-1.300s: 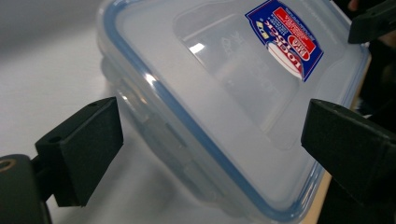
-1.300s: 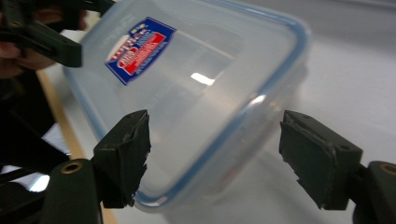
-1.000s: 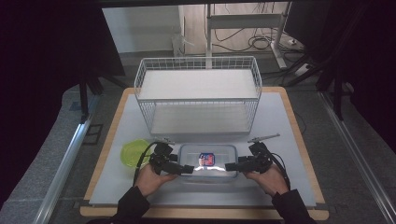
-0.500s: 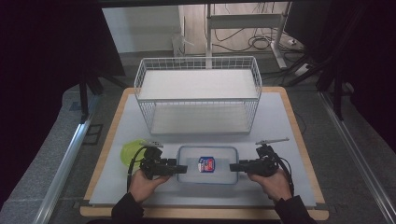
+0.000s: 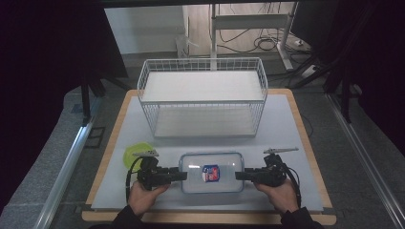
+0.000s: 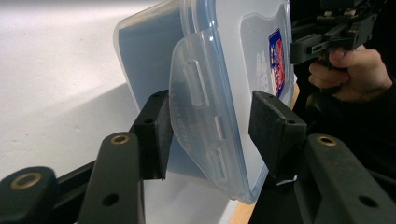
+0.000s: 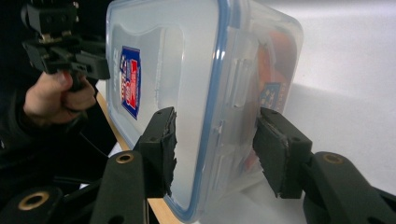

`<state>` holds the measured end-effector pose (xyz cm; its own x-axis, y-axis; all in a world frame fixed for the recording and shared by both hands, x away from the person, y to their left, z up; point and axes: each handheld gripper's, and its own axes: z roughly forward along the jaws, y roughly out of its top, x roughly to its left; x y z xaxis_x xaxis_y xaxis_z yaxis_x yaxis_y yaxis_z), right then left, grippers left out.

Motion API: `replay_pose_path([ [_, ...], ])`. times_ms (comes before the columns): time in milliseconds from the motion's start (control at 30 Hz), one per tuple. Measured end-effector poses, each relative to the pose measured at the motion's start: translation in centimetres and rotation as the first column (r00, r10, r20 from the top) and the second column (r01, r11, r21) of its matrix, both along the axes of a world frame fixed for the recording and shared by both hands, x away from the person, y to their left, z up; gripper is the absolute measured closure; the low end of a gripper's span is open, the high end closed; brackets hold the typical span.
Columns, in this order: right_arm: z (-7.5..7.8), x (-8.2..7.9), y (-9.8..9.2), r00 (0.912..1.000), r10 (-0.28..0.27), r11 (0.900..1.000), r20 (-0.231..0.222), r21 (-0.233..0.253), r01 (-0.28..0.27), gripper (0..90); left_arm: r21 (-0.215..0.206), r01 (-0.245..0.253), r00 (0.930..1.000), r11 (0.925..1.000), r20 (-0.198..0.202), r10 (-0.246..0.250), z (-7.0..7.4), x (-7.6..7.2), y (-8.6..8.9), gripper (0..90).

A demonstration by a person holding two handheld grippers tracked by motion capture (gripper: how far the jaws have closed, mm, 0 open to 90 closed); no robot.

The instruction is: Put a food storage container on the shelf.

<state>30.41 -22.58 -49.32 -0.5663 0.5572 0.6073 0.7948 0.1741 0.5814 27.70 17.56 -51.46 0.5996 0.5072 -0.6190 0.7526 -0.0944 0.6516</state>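
Both grippers have slid down the frame with the clear lidded container [image 5: 212, 172], now at lower centre of the high view. Left gripper [image 6: 208, 133] and right gripper [image 7: 215, 149] straddle its end flaps, jaws parted, one pad touching. Next they likely close, then lift toward the wire basket [image 5: 203, 98].

Both claws [image 5: 180, 175] [image 5: 239, 175] + container [image 5: 211, 172] moved nearer table's front edge [image 5: 210, 217].
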Motion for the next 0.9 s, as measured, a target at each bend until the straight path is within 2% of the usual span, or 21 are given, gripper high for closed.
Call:
replay_pose_path([
  [167,0.0,-0.1,-0.3,0.9993,-0.012,0.999,-0.036,0.029,0.014,53.8,-0.019,-0.014,0.9999,0.9997,-0.001,0.014,-0.1,-0.1,0.0,51.7],
  [233,-0.1,-0.1,-0.4,0.9992,-0.017,0.999,-0.035,0.037,0.019,54.3,-0.023,-0.025,0.9997,0.9994,0.003,0.025,0.0,-0.1,-0.1,51.9],
  [367,0.3,-0.3,-0.4,0.9994,-0.035,0.999,-0.007,0.035,0.035,54.5,-0.014,-0.029,0.9996,0.9995,-0.004,0.029,0.2,0.0,-0.3,51.8],
  [467,1.0,-0.4,-0.4,0.9988,-0.04,0.999,0.029,0.025,0.039,54.7,-0.007,-0.032,0.9995,0.9995,-0.003,0.032,0.4,0.1,-0.5,51.6],
  [533,1.4,-0.5,-0.4,0.9984,-0.041,0.999,0.041,0.021,0.04,54.9,-0.012,-0.034,0.9993,0.9993,0.011,0.035,0.9,0.2,-0.4,51.5],
  [567,1.8,-0.5,-0.5,0.9981,-0.042,0.998,0.046,0.043,0.04,55.2,-0.012,-0.032,0.9993,0.9994,0.022,0.032,1.3,0.2,-0.4,51.5],
  [633,2.2,-0.4,-0.5,0.998,-0.038,0.998,0.05,0.057,0.035,55.2,-0.006,-0.035,0.9981,0.9994,0.051,0.035,2.4,0.2,-0.2,51.5],
  [700,2.3,-0.4,-0.5,0.9978,-0.037,0.998,0.055,0.062,0.033,55.2,-0.002,-0.034,0.9976,0.9994,0.06,0.034,2.9,0.3,-0.1,51.5],
  [767,3.3,-0.2,-0.2,0.9966,-0.028,0.998,0.078,0.056,0.023,55.1,0.003,-0.036,0.9969,0.9993,0.07,0.036,3.7,0.5,0.1,51.5],
  [867,3.8,0.0,0.0,0.9956,-0.02,0.999,0.092,0.048,0.016,55.1,0.007,-0.037,0.9961,0.9993,0.081,0.037,4.2,0.8,0.2,51.3],
  [900,4.4,0.2,0.2,0.9944,-0.018,0.999,0.104,0.046,0.013,55.1,0.011,-0.037,0.995,0.9992,0.093,0.036,4.9,1.0,0.3,51.3],
])
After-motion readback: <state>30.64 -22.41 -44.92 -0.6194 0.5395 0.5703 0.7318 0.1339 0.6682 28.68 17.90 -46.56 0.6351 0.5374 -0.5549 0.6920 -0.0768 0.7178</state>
